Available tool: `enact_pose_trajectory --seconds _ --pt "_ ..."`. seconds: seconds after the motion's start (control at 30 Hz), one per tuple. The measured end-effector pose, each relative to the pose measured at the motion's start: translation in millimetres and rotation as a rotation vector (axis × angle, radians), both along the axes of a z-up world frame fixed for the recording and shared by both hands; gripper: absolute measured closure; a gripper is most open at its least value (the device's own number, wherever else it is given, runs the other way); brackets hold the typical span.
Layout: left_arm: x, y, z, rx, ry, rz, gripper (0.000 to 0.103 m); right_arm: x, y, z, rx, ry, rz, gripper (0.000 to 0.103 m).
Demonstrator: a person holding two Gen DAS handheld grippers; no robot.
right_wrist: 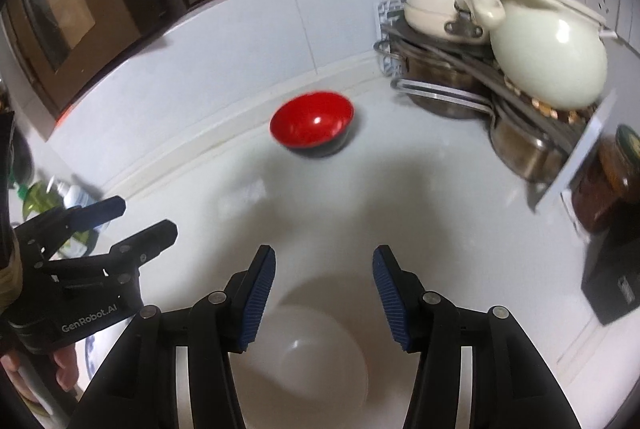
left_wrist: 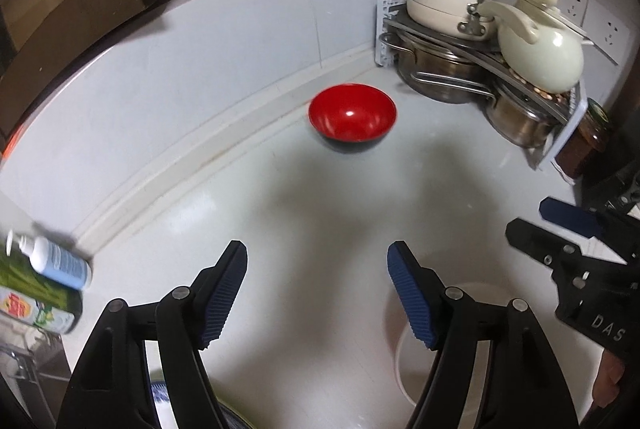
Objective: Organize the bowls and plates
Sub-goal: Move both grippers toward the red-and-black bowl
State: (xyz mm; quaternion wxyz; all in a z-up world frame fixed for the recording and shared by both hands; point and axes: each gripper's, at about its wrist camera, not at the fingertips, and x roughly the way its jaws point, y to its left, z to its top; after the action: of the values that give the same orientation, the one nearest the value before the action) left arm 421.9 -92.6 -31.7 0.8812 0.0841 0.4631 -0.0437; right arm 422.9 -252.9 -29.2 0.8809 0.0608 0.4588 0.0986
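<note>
From the left wrist camera, the left gripper hangs above the pale counter with its jaws spread wide and nothing between the blue pads. A red bowl with a dark outside stands upright near the back edge of the counter, close to the raised strip where the counter meets the tiled wall, well apart from the fingers. A white bowl sits at the near edge, partly hidden behind the right-hand finger. In the back right corner a metal rack carries cream pots on top and steel pans underneath, with a pale green casserole resting on its front end and a jar just beside it. At the left edge lie a white spray bottle and a green bottle. The right gripper enters from the right edge, its fingers apart and empty.

From the right wrist camera, the right gripper is parted wide, holding nothing, directly over the white bowl, which stands upright at the near edge of the counter. The red bowl sits farther back, near the rear wall strip and left of the rack. The left gripper shows at the left edge, jaws apart, a hand gripping its handle. The green casserole and jar fill the right side.
</note>
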Motion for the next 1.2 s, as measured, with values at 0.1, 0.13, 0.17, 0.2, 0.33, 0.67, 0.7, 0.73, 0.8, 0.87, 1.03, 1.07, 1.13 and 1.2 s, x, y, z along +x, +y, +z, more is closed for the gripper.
enact_pose_trajectory --seconds 0.1,0.13,0.17,0.2,0.33,0.67,0.7,0.73,0.8,0.87,1.03,1.07,1.13,1.2 --pt "18 2 0 0.013 0.0 -0.004 0.031 20 1 -1 -0.002 0.005 -0.021 0.051" --pt "26 3 0 0.014 0.001 -0.005 0.031 25 1 -2 0.003 0.009 -0.021 0.051" --pt "32 3 0 0.015 0.001 -0.007 0.031 34 2 -3 0.007 0.017 -0.021 0.051" --pt "40 4 0 0.019 0.002 -0.009 0.031 40 3 -4 0.008 0.024 -0.024 0.051" --pt "70 6 -5 0.027 0.009 -0.015 0.031 69 5 -11 0.021 0.045 -0.031 0.051" --pt "152 18 -33 0.015 0.056 -0.052 0.031 148 13 -33 -0.014 0.083 -0.005 0.051" --pt "159 18 -35 0.016 0.061 -0.057 0.031 156 14 -37 -0.011 0.098 -0.005 0.051" --pt "168 18 -39 0.018 0.068 -0.063 0.031 163 13 -41 -0.005 0.113 -0.007 0.051" --pt "184 19 -45 0.02 0.073 -0.064 0.031 174 13 -49 0.006 0.136 -0.006 0.051" --pt "198 20 -53 0.02 0.088 -0.056 0.031 186 12 -59 0.008 0.162 -0.017 0.051" --pt "226 22 -76 0.015 0.127 -0.047 0.032 207 12 -79 0.014 0.214 -0.034 0.051" --pt "231 21 -80 0.017 0.133 -0.047 0.032 210 13 -82 0.013 0.22 -0.033 0.052" --pt "238 21 -89 0.028 0.143 -0.047 0.036 216 16 -87 0.007 0.227 -0.031 0.052" --pt "243 19 -95 0.031 0.153 -0.046 0.041 220 19 -91 -0.003 0.217 -0.032 0.057"
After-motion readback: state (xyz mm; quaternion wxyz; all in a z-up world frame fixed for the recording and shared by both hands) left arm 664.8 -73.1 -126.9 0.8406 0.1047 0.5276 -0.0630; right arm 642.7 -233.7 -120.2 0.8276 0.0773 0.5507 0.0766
